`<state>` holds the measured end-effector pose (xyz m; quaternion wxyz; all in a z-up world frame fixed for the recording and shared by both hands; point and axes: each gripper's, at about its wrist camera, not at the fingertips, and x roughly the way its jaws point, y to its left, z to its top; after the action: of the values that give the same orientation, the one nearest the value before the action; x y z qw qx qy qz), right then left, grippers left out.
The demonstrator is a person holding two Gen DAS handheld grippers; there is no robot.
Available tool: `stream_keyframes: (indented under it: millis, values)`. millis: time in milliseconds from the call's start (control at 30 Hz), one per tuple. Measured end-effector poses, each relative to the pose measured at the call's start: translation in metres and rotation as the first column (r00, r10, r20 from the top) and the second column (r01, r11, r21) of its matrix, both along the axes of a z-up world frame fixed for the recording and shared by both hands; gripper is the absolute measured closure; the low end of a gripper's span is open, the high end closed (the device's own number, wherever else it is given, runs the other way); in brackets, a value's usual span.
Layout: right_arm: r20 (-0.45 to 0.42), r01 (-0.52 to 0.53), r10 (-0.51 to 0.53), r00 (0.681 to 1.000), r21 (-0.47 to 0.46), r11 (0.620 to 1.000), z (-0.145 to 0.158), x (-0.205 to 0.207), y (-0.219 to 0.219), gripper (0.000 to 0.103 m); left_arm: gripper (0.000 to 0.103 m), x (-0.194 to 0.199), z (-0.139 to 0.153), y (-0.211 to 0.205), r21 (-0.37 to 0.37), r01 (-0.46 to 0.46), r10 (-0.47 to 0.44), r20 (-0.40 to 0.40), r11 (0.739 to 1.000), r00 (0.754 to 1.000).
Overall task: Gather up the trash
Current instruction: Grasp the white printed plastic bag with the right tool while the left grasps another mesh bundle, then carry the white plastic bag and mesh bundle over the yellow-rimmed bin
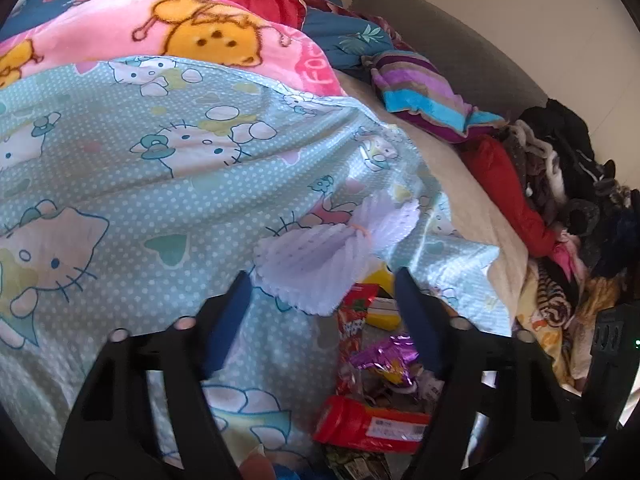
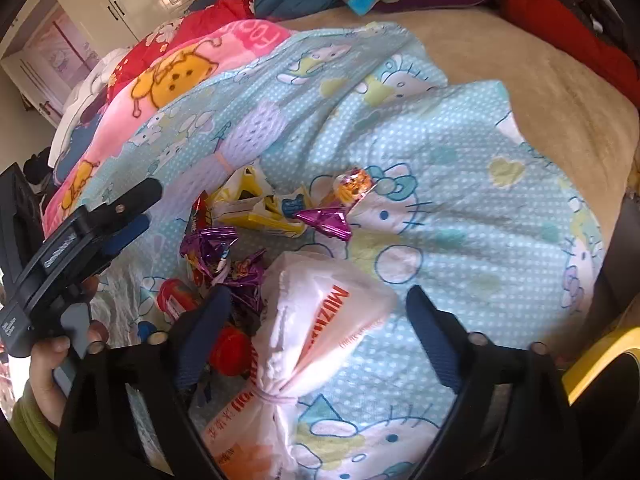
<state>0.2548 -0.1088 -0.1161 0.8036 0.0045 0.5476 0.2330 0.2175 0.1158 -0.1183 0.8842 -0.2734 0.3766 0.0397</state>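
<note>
Cluttered bed (image 2: 520, 92), Hello Kitty sheet (image 2: 460, 208) strewn with wrappers (image 2: 224, 256) mid-bed; right gripper (image 2: 320, 300) spread around a tied white plastic bag (image 2: 316, 320), left gripper (image 1: 320, 284) spread, empty.

Both views close above bedspread (image 1: 160, 184)

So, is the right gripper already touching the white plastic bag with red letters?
Cannot tell. In the right wrist view the white plastic bag lies between the open fingers of the right gripper, but no plain contact or gap shows.
</note>
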Motion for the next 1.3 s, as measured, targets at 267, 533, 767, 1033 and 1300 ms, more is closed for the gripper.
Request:
stream_keyframes:
  millis: [267, 533, 767, 1033, 1300]
  values:
    - [-0.04, 0.022, -0.02, 0.999, 0.029, 0.999, -0.007, 0.003, -0.005, 0.053, 0.077, 0.009, -0.008, -0.001, 0.017, 0.019, -0.018, -0.034, 1.0, 0.999]
    - [-0.016, 0.02, -0.019, 1.0, 0.054, 0.998, 0.002, -0.002, -0.011, 0.068, 0.097, 0.001, -0.004, -0.01, 0.045, 0.062, -0.061, -0.016, 0.997, 0.998]
    - [0.029, 0.035, -0.038, 0.999, 0.096, 0.995, 0.018, -0.014, -0.025, 0.072, 0.099, -0.017, 0.009, -0.011, 0.035, 0.054, -0.055, 0.031, 0.998, 0.998]
    - [0.062, 0.039, -0.048, 0.997, 0.149, 0.988, 0.031, -0.031, -0.037, 0.077, 0.099, -0.044, 0.041, -0.014, 0.035, 0.056, -0.059, 0.12, 0.998, 0.991]
    - [0.125, 0.025, -0.047, 0.991, 0.174, 0.984, 0.045, -0.049, -0.039, 0.079, 0.099, -0.064, 0.071, -0.026, 0.048, 0.091, -0.099, 0.187, 0.995, 0.977]
